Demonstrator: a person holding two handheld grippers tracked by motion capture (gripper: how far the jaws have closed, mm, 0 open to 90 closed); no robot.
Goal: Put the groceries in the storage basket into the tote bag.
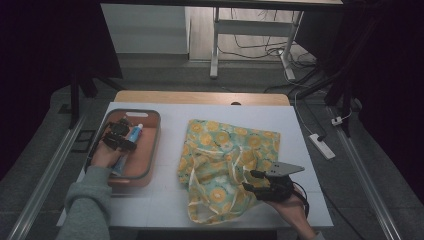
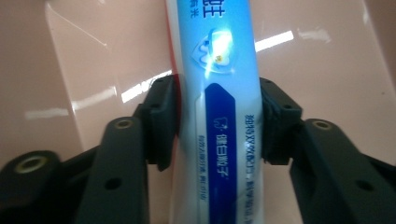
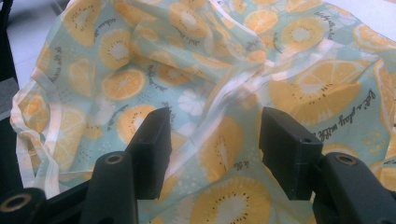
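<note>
Lying in the pink tray (image 1: 152, 145), the blue toothpaste tube (image 2: 219, 93) sits clamped across its middle by the left gripper (image 2: 217, 121), a light, soft, glossy thing likely to dent, while the right gripper (image 3: 212, 140) hangs apart over the lemon-print bag (image 3: 196, 60).

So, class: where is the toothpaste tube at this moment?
In the high view the toothpaste tube lies in the pink tray at the table's left, clamped by the left gripper.
</note>
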